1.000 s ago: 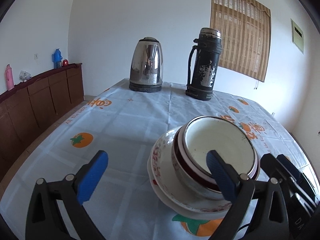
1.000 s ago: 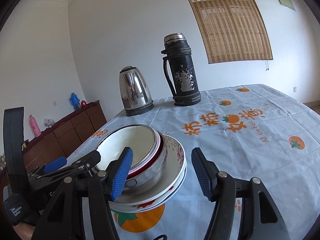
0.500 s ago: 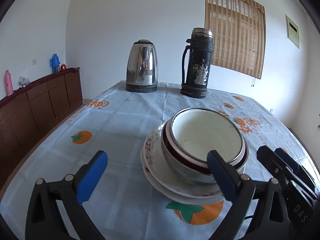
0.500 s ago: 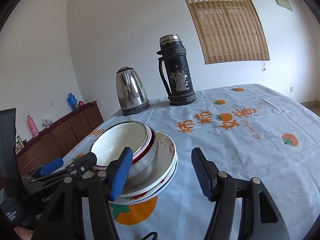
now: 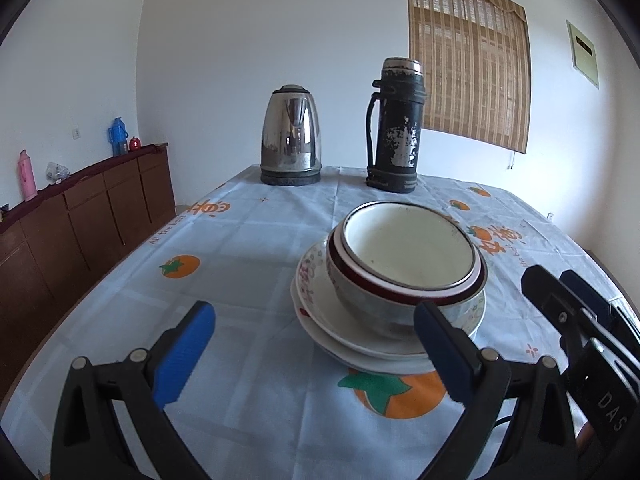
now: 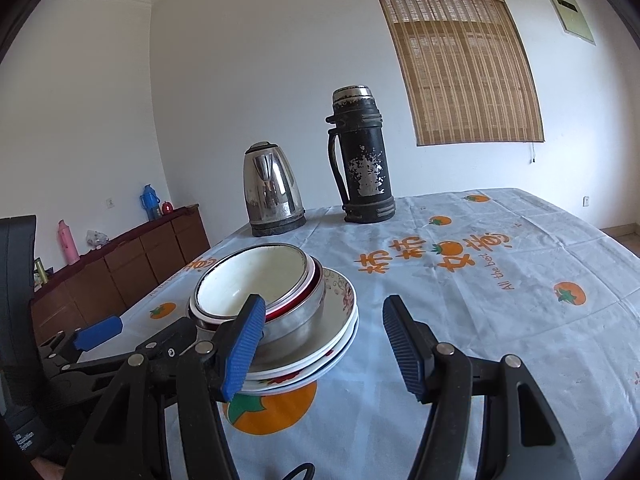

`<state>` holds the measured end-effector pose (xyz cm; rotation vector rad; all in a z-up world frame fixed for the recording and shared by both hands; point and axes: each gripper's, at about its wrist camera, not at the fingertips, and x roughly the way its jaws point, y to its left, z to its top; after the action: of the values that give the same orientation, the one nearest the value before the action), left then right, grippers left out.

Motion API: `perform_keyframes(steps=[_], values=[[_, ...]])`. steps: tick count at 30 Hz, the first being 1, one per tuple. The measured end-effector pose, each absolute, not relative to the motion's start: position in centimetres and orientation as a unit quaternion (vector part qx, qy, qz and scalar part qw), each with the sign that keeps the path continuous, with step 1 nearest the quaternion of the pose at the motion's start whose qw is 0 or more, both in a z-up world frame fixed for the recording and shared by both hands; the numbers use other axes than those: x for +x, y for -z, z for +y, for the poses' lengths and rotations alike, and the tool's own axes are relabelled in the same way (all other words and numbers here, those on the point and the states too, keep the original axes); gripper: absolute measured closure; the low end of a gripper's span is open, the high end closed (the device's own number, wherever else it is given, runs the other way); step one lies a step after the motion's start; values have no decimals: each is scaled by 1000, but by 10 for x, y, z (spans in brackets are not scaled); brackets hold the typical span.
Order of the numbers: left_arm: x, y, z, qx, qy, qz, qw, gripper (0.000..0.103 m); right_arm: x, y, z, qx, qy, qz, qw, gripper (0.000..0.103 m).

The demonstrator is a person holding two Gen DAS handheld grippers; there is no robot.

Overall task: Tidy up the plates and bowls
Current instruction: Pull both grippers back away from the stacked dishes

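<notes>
A stack of nested bowls (image 5: 408,256) with a white inside and a dark red band sits on stacked plates (image 5: 344,332) with a floral rim, on the table. The stack also shows in the right wrist view: bowls (image 6: 260,284) on plates (image 6: 332,336). My left gripper (image 5: 316,356) is open and empty, just in front of the stack, its right finger near the plates' front edge. My right gripper (image 6: 324,344) is open and empty, to the right of the stack, its left finger in front of the bowls. The left gripper shows in the right wrist view (image 6: 98,332).
A steel kettle (image 5: 291,136) and a black thermos (image 5: 394,128) stand at the table's far edge. The table wears a light tablecloth (image 5: 248,248) with orange prints. A brown sideboard (image 5: 80,216) with small bottles lines the left wall.
Both grippers have drawn back a little from the stack and sit higher. The stack has not moved. Both stay open.
</notes>
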<state>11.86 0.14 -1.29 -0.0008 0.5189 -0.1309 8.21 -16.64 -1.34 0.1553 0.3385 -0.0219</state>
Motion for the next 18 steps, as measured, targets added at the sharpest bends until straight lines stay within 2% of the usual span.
perform_keyframes(steps=[18], values=[[87, 17, 4, -3, 59, 261, 964, 2, 41, 7, -162, 65, 26, 135, 988, 35]])
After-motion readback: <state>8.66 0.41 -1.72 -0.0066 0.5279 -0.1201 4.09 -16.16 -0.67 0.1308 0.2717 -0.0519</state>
